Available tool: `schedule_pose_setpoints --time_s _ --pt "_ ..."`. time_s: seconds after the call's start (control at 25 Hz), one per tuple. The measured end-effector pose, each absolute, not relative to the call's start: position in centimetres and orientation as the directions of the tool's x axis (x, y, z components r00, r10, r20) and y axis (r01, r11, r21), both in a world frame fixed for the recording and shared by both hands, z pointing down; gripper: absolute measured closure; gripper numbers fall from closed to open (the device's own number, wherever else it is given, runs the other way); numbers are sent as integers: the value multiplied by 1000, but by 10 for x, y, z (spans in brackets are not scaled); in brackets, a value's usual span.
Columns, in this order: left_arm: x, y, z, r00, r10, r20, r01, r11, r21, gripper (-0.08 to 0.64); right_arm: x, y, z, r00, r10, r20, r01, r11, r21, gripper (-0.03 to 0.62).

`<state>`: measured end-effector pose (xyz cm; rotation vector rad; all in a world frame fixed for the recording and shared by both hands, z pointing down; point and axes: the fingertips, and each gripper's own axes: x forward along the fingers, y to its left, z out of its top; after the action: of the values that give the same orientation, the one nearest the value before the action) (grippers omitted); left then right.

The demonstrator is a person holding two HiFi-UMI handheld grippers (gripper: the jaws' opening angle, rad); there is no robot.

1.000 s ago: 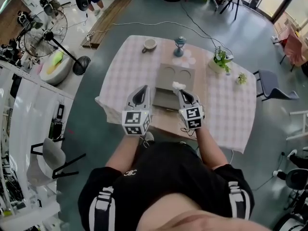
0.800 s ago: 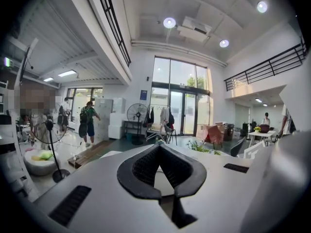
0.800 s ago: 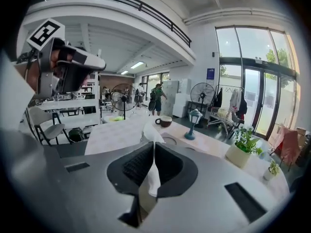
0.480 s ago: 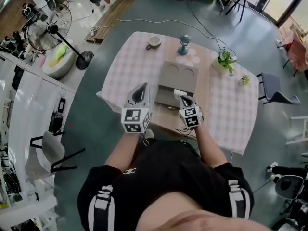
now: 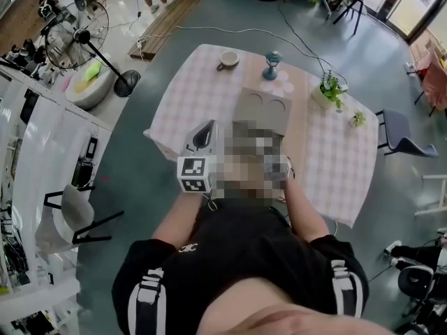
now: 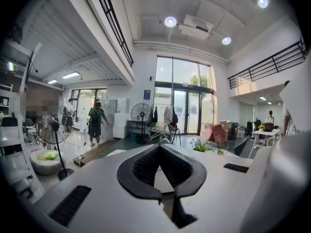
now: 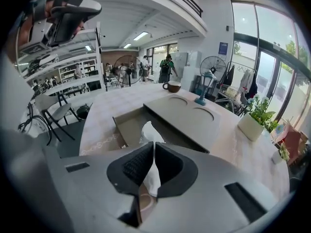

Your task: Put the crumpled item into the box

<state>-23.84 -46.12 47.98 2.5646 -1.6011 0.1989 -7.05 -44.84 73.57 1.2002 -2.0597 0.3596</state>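
The crumpled item is a white tissue (image 7: pixel 149 134), pinched between the jaws of my right gripper (image 7: pixel 154 147), which is shut on it. Just beyond it lies the open grey box (image 7: pixel 127 125), its lid (image 7: pixel 187 118) with two round marks lying across the far side. In the head view the lid (image 5: pixel 265 108) shows, but a mosaic patch hides the right gripper and the tissue. My left gripper (image 5: pixel 207 125) hovers to the left of the box, over the table's near edge. In its own view the left gripper (image 6: pixel 159 147) is shut on nothing.
The checked table (image 5: pixel 188 96) carries a cup (image 5: pixel 228 59), a blue stand (image 5: pixel 272 65), a potted plant (image 5: pixel 328 88) and a smaller plant (image 5: pixel 358 118) behind and right of the box. A floor fan (image 5: pixel 77 37) stands at the left, a chair (image 5: pixel 398 135) at the right.
Both grippers stay about where they were by the box's near end, the right one still holding the tissue. The head view has shifted slightly.
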Motion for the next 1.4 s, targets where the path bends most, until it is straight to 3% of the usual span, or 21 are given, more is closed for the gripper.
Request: schedule_pose_setpoints --time_s 0.28,0.4,0.6,1.0,1.28,1.4 --pt "-238 -459 480 431 -885 175 -901 -434 21 569 -67 -456 748 -292 -607 739 -837 536 110 574" --pt "-237 -459 480 434 -884 171 -899 -438 18 569 -66 -454 756 -312 -576 756 -853 521 44 523" --pt "-235 -459 479 436 -884 169 -898 -440 17 569 -69 -463 727 -342 -643 685 -867 498 34 497" --pt "-224 -464 477 457 -874 164 -887 -461 17 569 -51 -495 592 -329 -893 309 -939 344 -4 499" --pt "-216 -465 476 477 -864 158 -877 -481 15 569 -36 -489 484 -254 -966 39 -967 255 14 499" --pt "-215 -464 473 485 -862 149 -873 -488 16 569 -27 -478 452 -211 -977 -21 -977 211 26 500"
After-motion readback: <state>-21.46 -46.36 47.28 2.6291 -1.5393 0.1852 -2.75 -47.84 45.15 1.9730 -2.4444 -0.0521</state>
